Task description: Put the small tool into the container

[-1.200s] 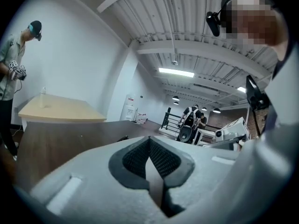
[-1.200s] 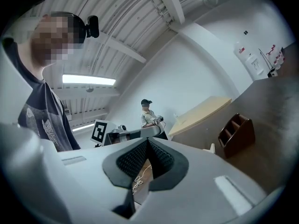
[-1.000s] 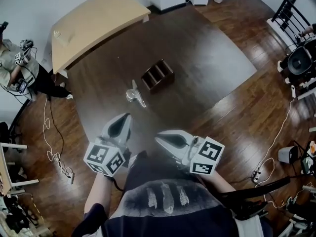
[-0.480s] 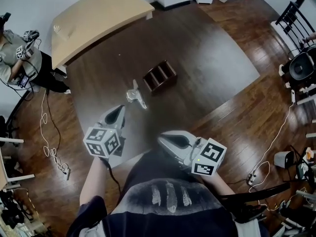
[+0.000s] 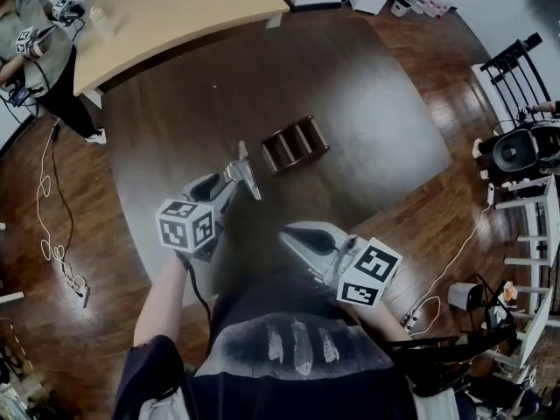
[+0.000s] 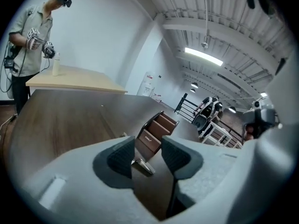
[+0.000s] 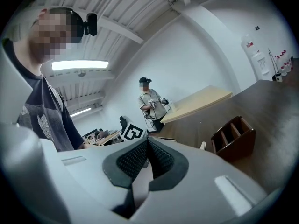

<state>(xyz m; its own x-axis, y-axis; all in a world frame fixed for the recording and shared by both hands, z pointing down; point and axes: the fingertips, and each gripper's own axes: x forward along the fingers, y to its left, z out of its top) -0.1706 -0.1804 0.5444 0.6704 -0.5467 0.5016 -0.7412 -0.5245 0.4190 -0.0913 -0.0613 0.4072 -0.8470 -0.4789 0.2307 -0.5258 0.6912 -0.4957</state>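
At the bottom of the head view the person's dark printed shirt [image 5: 297, 348] fills the frame. Just above it, right of centre, the right gripper [image 5: 289, 235] sits over the near edge of the dark wooden table [image 5: 376, 103]. Its jaws are pressed together with nothing between them, and its marker cube [image 5: 369, 276] is at the lower right. To the left and slightly farther in, the left gripper [image 5: 227, 185] points up and to the right across the tabletop. Its jaws have just been opening and now stand apart. The small silvery tool [image 5: 244, 170] lies flat on the table just past the tips. In the left gripper view it shows through the gap between the pads, closer to the left pad, and neither pad presses on it. Beyond it, a little to the upper right and near the middle of the table, stands the brown wooden container [image 5: 296, 143], an open organizer split by dividers into side-by-side compartments. The tool is near it but outside it and not touching it. Farther back, at the top left, a light wooden table [image 5: 175, 7] abuts the dark one, with a pale bottle [image 6: 56, 65] on it. A second person [image 5: 26, 33] stands at its far left end holding marked devices. A black chair [image 5: 516, 73] stands at the right edge of the frame, and a white cable [image 5: 52, 234] trails over the floor at the left.
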